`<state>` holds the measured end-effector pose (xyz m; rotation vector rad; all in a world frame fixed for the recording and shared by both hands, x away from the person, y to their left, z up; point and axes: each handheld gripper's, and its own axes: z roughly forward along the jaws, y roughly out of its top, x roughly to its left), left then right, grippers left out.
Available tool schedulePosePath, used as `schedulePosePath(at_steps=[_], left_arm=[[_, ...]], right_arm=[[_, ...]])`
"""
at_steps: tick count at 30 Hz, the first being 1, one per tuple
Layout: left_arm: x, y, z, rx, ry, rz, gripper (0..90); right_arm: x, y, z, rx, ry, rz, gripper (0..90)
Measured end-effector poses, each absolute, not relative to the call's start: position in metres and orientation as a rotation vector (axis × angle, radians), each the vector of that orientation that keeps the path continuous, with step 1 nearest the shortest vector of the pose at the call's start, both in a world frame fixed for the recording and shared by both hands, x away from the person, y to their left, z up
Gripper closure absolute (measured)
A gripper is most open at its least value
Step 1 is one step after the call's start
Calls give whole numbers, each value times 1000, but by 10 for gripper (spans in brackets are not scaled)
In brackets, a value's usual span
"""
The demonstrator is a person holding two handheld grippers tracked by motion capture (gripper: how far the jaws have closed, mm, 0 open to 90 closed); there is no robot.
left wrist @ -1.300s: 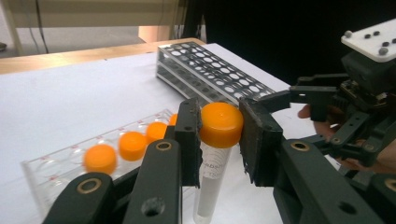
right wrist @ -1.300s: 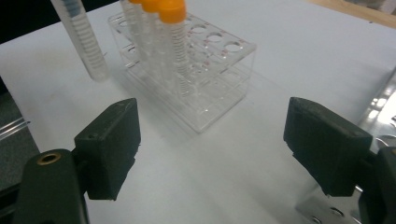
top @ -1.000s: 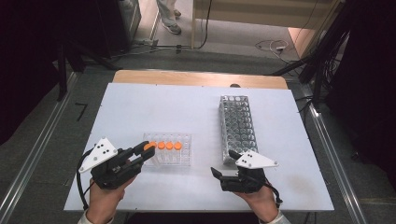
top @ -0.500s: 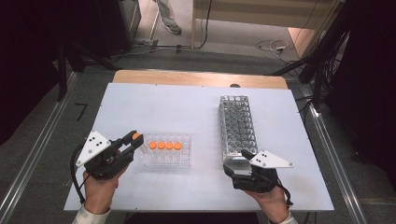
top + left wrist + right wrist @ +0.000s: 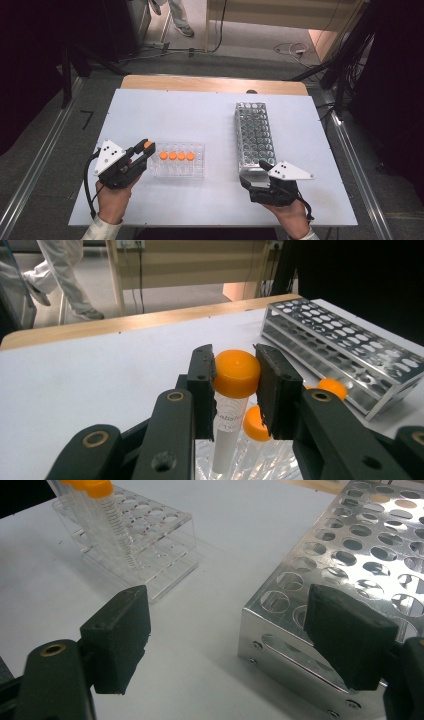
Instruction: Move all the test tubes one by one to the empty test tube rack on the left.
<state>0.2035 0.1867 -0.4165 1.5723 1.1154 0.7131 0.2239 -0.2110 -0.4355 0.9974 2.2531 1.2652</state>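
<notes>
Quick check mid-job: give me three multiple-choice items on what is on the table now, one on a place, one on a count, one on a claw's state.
1. Where does the metal rack stand relative to the clear rack?
A. to its right
B. to its left
C. on top of it

2. How many orange-capped tubes stand in the clear rack in the high view?
A. two
B. four
C. six

3. What is the left claw doing?
A. hanging open
B. gripping the metal rack
C. clamped on an orange-capped tube

Key: 1 A, the high view shows it right of the clear rack. 2 B, four orange caps in a row. 3 C, both pads press the cap.
</notes>
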Motion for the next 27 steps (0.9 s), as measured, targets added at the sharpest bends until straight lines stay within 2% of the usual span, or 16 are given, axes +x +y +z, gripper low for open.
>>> schedulePosePath(at_steps=[13, 27], left_arm=[[206, 181, -433, 1619, 1159, 711, 687], [203, 189, -431, 1564, 1184, 647, 554]], right_arm=[[224, -211, -436, 996, 2260, 1257, 175], [227, -216, -436, 1020, 2235, 1261, 175]])
